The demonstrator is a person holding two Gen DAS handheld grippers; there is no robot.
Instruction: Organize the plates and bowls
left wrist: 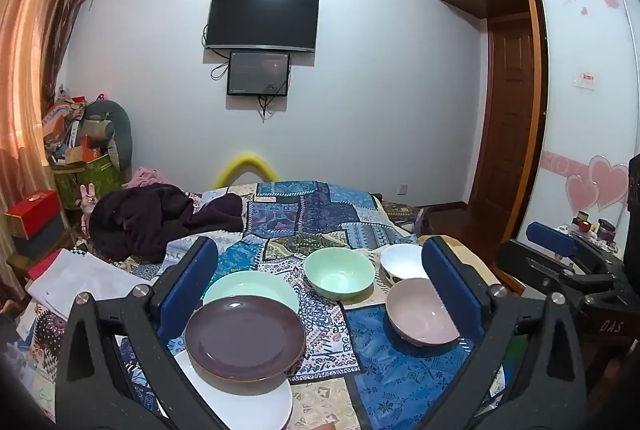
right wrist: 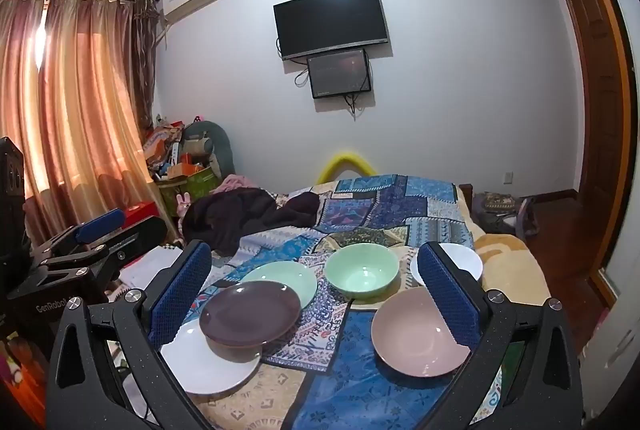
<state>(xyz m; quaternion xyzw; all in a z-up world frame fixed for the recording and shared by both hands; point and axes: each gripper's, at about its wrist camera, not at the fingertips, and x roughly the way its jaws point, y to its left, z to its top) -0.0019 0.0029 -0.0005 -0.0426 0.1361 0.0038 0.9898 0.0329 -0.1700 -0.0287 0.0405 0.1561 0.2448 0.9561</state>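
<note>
On the patchwork bedspread (left wrist: 396, 370) lie three plates at the left: a dark purple plate (left wrist: 245, 338) (right wrist: 250, 312) overlapping a white plate (left wrist: 244, 404) (right wrist: 208, 362) and a pale green plate (left wrist: 252, 290) (right wrist: 286, 278). To the right stand a green bowl (left wrist: 339, 277) (right wrist: 362, 276), a white bowl (left wrist: 402, 264) (right wrist: 466, 262) and a pink bowl (left wrist: 420, 312) (right wrist: 418, 334). My left gripper (left wrist: 320, 294) hangs open above the dishes, holding nothing. My right gripper (right wrist: 316, 296) is open too, its right finger in front of the pink and white bowls.
A dark garment (left wrist: 160, 218) lies on the bed's far left. White papers (left wrist: 76, 280) and a red box (left wrist: 34, 214) sit left of the bed. Boxes pile in the corner (right wrist: 180, 158). A wardrobe and door (left wrist: 508, 110) stand at right.
</note>
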